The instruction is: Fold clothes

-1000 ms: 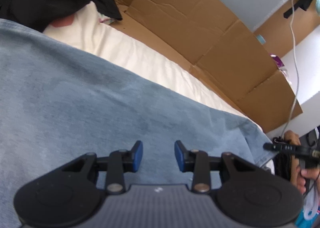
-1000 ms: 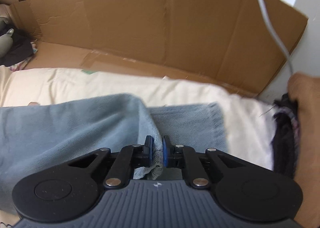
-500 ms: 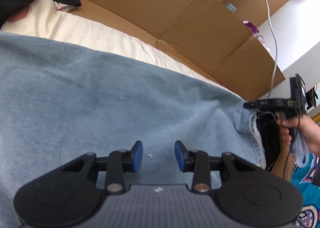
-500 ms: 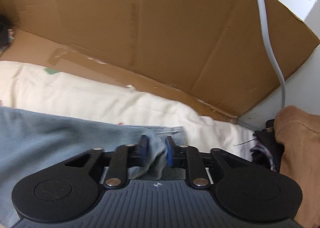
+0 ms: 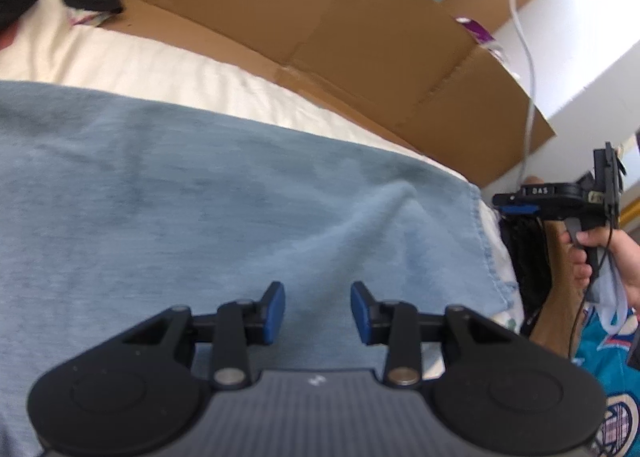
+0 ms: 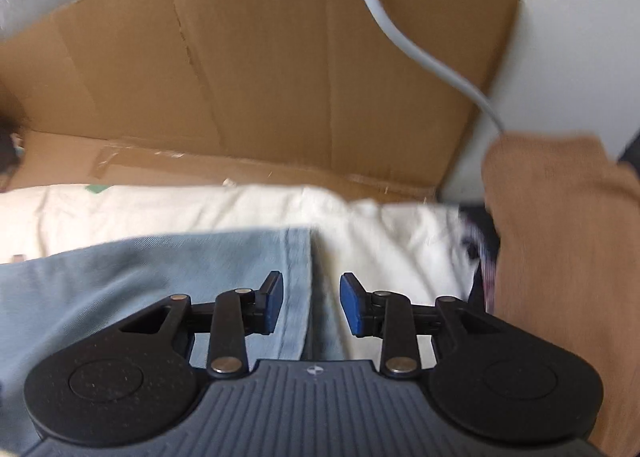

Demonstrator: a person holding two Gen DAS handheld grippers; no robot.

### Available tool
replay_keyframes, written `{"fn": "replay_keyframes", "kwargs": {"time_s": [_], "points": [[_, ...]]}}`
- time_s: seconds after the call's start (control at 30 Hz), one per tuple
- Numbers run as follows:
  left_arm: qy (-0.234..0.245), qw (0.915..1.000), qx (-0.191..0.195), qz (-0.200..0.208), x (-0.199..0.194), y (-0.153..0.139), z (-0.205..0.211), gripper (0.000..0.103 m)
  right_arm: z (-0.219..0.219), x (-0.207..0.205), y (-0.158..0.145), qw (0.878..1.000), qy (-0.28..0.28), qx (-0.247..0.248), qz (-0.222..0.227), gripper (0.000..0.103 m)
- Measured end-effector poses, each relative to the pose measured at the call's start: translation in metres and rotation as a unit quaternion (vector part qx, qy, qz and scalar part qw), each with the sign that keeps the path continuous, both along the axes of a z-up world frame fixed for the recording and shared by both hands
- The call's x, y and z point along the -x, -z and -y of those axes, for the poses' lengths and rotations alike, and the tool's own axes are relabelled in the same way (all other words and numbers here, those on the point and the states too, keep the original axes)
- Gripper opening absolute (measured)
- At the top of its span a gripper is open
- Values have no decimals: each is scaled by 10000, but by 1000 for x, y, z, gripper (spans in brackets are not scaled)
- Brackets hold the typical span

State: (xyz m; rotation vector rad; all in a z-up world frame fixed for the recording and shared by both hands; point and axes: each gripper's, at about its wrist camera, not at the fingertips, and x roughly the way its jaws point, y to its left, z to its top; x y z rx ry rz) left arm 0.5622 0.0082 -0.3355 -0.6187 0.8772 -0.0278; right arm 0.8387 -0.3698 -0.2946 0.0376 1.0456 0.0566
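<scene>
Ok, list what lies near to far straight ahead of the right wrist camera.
right gripper → blue garment → cream sheet → cardboard floor flap → upright cardboard wall

Garment (image 5: 224, 193) lies on bedding (image 5: 168, 73), cardboard (image 5: 360, 41) behind.

Light-blue garment (image 5: 224, 193), cream sheet (image 6: 168, 209) — brown cardboard (image 6: 280, 69), blue-padded tools
</scene>
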Motion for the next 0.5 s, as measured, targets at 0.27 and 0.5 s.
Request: {"fn": "replay_keyframes", "kwargs": {"time_s": [0.27, 0.5], "points": [[825, 9963, -145, 167, -12, -10, 46, 43, 17, 50, 22, 9977, 213, -622, -175, 40], [1416, 9884, -453, 312, -28, -11, 81, 48, 25, 64, 48, 9926, 490, -1027, -425, 40]]}}
